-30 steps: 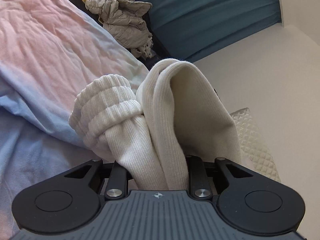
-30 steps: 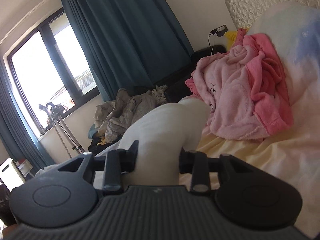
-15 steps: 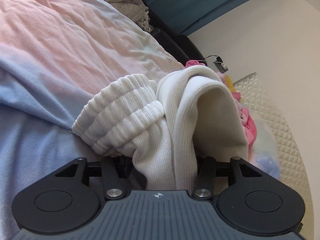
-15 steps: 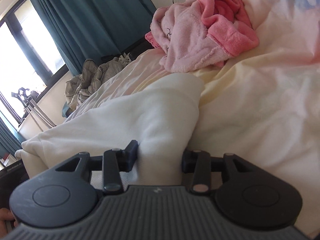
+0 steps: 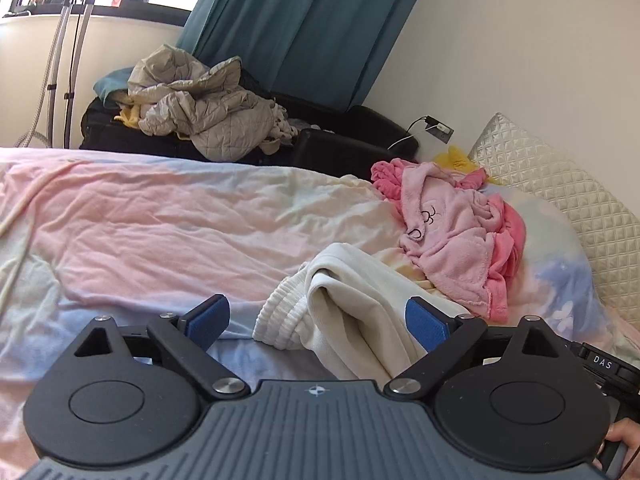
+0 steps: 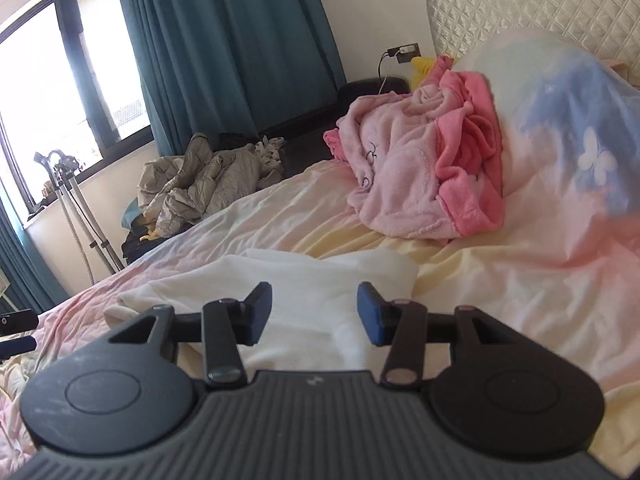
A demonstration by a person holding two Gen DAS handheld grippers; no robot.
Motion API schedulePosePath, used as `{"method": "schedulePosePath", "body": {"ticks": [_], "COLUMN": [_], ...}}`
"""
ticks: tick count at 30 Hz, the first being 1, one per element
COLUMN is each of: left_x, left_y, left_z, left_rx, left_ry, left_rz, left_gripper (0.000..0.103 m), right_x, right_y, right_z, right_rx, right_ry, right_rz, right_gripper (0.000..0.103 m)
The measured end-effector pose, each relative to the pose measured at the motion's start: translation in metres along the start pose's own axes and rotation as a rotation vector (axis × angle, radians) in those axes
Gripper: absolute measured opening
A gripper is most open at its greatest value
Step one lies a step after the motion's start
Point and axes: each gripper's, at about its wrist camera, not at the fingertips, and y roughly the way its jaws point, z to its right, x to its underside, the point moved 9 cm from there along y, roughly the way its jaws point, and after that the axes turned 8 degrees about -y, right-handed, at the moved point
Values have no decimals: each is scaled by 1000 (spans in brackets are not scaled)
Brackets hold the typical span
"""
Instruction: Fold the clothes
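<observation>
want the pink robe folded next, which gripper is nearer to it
Right, though it's close. The right gripper sits over the white garment facing the pink robe; the left gripper is farther back.

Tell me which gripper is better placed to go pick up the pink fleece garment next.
Probably the right gripper: the pink fleece garment lies ahead of it across bare sheet, past the white garment. Both grippers have just opened, but the left gripper has the white bundle right before its fingers.
</observation>
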Motion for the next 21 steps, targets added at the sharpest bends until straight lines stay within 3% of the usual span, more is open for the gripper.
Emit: {"method": "schedulePosePath", "body": {"ticks": [7,11,14,21], "left_x": [-46,-62,-64,-47], "left_y": [-127,-189,-228,-289], "left_z": [-4,-11,-29,-98], "left_rx": [-66,-137,-206,-386], "left_ry": [101,209,248,271], "left_rz": [143,221,287,360], "left_gripper": [103,103,103,103], "right_x": [-35,-40,-38,-9], "right_y": [-67,-101,-119,-140], "right_z": [-81,-150,-198,-315], "right_rx": [-121,-210,-289,-447], "right_ry": [-82,-208,-229,-279], "right_rz": [80,116,144,141], "right_gripper": [49,49,49,49]}}
